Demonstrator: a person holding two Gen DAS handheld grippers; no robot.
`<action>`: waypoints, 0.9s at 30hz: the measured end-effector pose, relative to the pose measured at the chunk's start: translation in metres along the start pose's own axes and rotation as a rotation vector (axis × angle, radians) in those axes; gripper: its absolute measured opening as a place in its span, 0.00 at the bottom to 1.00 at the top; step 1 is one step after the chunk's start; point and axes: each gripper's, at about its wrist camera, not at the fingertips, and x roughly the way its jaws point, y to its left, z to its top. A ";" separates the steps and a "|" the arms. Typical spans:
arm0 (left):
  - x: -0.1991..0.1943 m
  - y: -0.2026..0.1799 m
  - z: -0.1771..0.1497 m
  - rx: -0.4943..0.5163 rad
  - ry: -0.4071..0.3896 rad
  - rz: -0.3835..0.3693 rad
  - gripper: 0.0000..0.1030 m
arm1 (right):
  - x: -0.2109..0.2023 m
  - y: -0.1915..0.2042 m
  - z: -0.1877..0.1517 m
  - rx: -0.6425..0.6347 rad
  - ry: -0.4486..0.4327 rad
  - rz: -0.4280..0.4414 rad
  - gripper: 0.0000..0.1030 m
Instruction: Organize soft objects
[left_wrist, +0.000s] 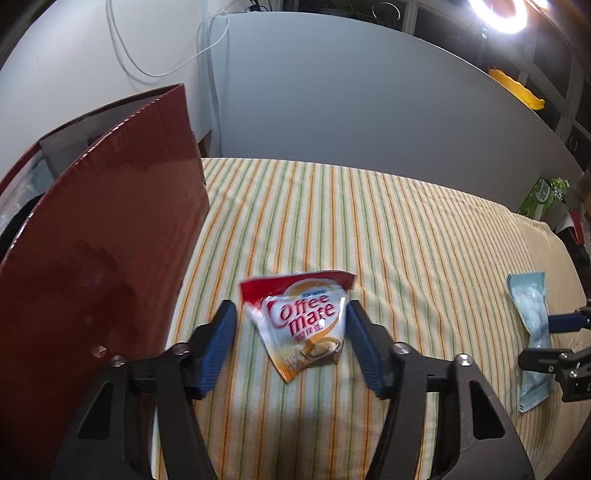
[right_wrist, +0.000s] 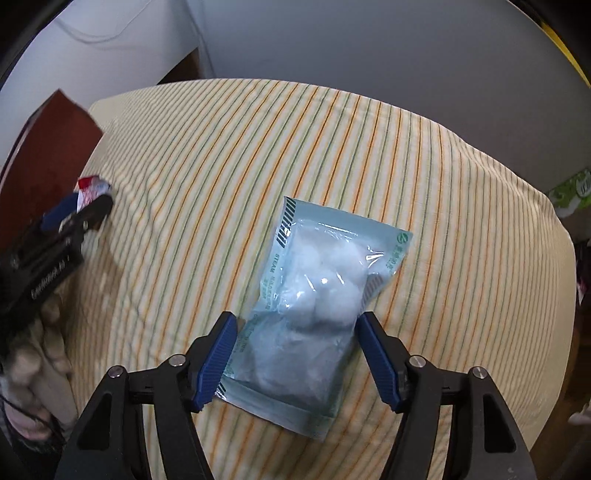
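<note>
A red and white Coffee mate sachet (left_wrist: 303, 321) lies on the striped cloth (left_wrist: 369, 221). My left gripper (left_wrist: 291, 314) straddles it with its blue pads open on either side; the right pad sits at the sachet's edge, the left pad stands a little apart. In the right wrist view a pale blue bag of cotton balls (right_wrist: 314, 291) lies flat on the cloth. My right gripper (right_wrist: 295, 325) points down over its near half, open, one pad on each side. The same bag (left_wrist: 532, 325) shows at the far right of the left wrist view.
A tall red cardboard box (left_wrist: 110, 221) stands open at the left, close to the left gripper. A grey panel (left_wrist: 369, 110) closes off the back. A green tissue pack (left_wrist: 539, 195) sits beyond the cloth's right end. A hand (right_wrist: 37, 350) holds the left gripper.
</note>
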 end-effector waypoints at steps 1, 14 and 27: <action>-0.001 0.000 0.000 -0.003 0.000 -0.002 0.52 | -0.001 -0.001 -0.002 -0.007 0.001 0.000 0.57; -0.016 -0.011 -0.009 0.033 -0.016 -0.006 0.44 | -0.016 -0.026 -0.043 -0.049 -0.023 0.014 0.30; -0.059 -0.028 -0.026 0.058 -0.050 -0.062 0.43 | -0.046 -0.053 -0.086 -0.031 -0.077 0.055 0.22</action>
